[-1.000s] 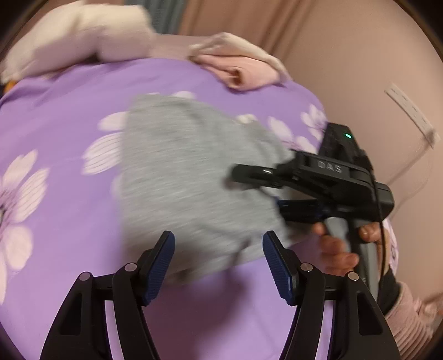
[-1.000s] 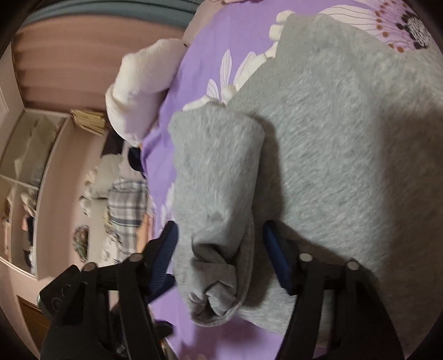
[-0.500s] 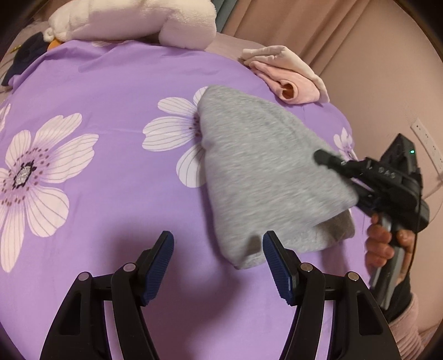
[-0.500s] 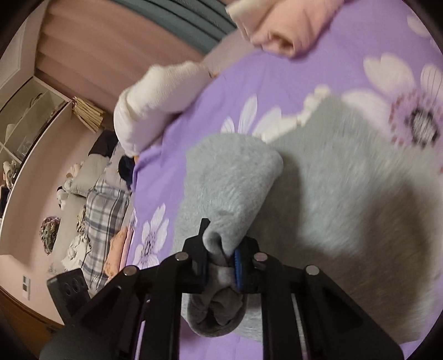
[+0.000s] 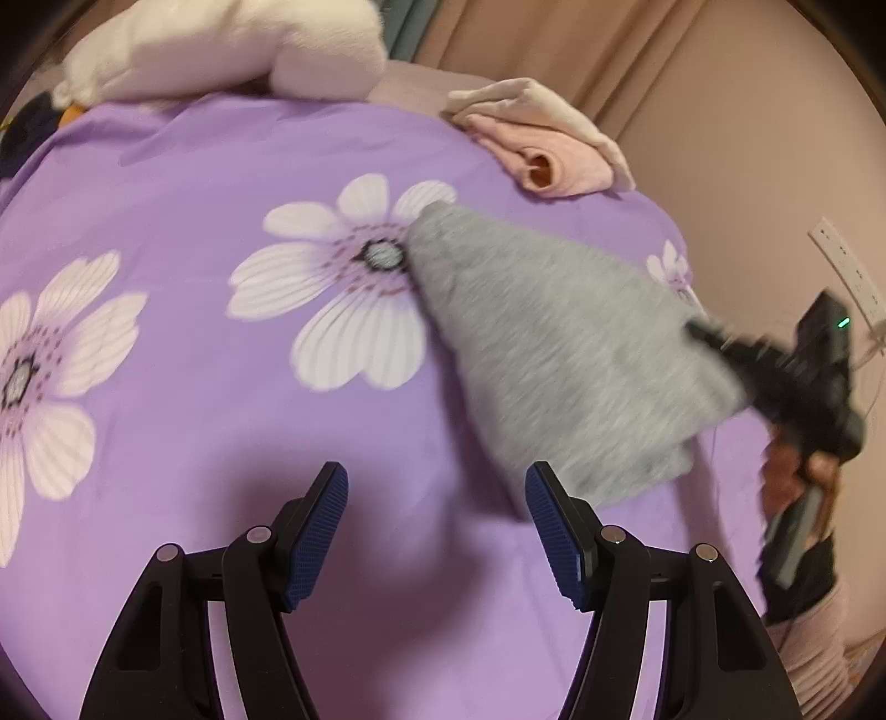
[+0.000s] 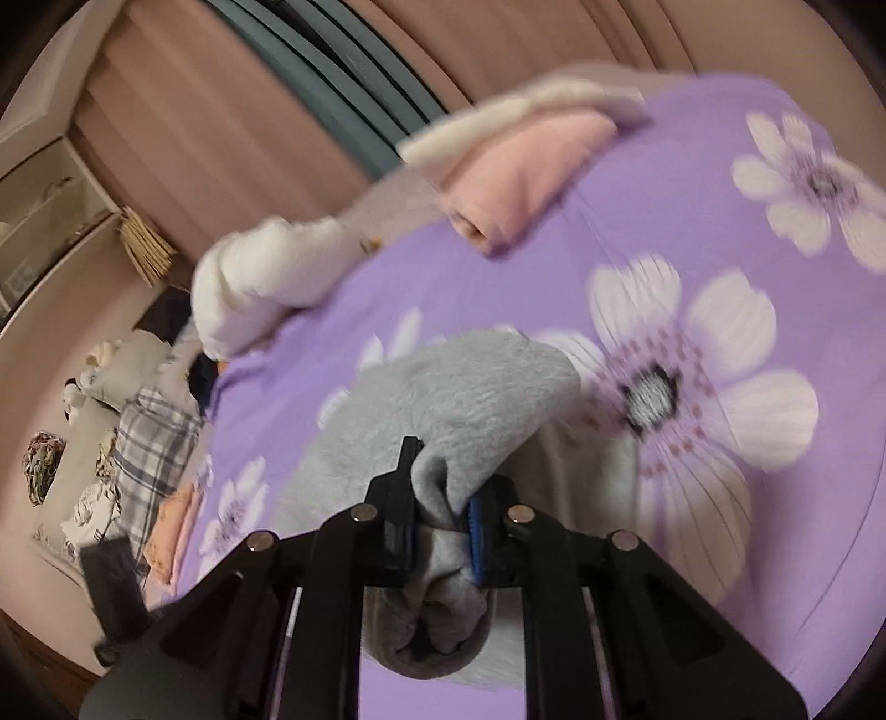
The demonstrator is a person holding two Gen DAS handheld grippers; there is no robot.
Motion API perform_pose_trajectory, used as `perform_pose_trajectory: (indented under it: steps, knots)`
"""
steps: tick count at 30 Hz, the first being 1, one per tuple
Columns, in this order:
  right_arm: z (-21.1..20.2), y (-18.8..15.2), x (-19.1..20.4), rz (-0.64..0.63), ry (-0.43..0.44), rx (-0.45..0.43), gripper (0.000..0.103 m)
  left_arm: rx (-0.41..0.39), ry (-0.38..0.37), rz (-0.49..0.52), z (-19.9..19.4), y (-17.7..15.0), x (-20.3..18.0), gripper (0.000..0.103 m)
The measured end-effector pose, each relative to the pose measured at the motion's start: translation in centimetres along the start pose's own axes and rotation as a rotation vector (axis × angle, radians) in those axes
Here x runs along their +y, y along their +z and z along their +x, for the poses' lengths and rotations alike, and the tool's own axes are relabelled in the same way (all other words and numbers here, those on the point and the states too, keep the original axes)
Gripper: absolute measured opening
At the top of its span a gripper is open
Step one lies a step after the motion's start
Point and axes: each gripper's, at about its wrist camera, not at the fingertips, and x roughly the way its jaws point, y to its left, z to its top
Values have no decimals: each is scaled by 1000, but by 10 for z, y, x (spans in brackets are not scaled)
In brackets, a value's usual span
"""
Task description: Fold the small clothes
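My right tongs (image 6: pixel 440 512) were clamped on a bunched fold of the grey garment (image 5: pixel 554 343), its cloth pinched between the blue pads (image 6: pixel 476 523) and sagging in a roll beneath them. Ahead of those tongs the rest of the grey fabric spread out over the purple flowered bedsheet (image 5: pixel 221 421). My left tongs (image 5: pixel 436 534) stood wide apart with nothing between them, hovering over bare sheet; the garment lay ahead and to their right, its near corner just past the right pad (image 5: pixel 554 531), though I could not tell if it touched. The right tongs showed further right of them, blurred, at the garment's far edge. Well ahead sat a folded pink garment (image 5: pixel 548 155) and a white plush bundle (image 5: pixel 221 50).
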Motion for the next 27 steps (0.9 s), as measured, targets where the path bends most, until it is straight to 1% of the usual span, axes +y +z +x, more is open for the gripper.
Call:
perform_pose_trajectory:
  steps: [2, 6, 7, 9, 11, 13, 14, 15, 16, 17, 18, 20, 21, 22, 23, 25, 27]
  knots:
    - [14, -10, -11, 11, -21, 49, 16, -12, -7, 23, 2, 9, -14, 65]
    - [30, -23, -20, 20, -59, 90, 18, -31, -11, 90, 10, 27, -46, 65]
    - [32, -25, -21, 23, -64, 96, 19, -45, 5, 115, 13, 31, -54, 65]
    - [32, -27, -20, 16, -69, 104, 21, -71, 60, 162, 21, 36, -66, 65]
    - [27, -25, -16, 13, -82, 101, 21, -68, 78, 178, 32, 37, -71, 65]
    - [16, -22, -11, 1, -109, 73, 27, -41, 79, 177, 46, 35, -71, 65]
    - [8, -22, -7, -19, -134, 37, 29, -31, 84, 186, 52, 34, -72, 65]
    - [3, -22, -5, -40, -155, 7, 36, -31, 105, 202, 55, 32, -74, 65]
    - [-5, -21, 1, -73, -180, -32, 37, -29, 132, 224, 59, 29, -75, 64]
    - [-14, -22, 10, -116, -196, -74, 37, -22, 146, 239, 62, 27, -75, 64]
    - [-19, -22, 15, -142, -183, -90, 37, -11, 150, 246, 65, 25, -74, 64]
    - [-25, -25, 27, -195, -128, -94, 36, 4, 157, 257, 69, 23, -73, 64]
    - [-26, -28, 30, -216, -116, -92, 33, 10, 159, 261, 70, 22, -72, 64]
    - [-25, -32, 34, -245, -103, -81, 28, 14, 160, 262, 71, 22, -72, 64]
    - [-21, -37, 40, -280, -95, -57, 26, 20, 162, 263, 72, 22, -72, 64]
    - [-9, -47, 43, -322, -119, -9, 21, 32, 173, 269, 76, 20, -71, 64]
    - [5, -57, 40, -344, -157, 40, 20, 35, 184, 282, 78, 17, -72, 64]
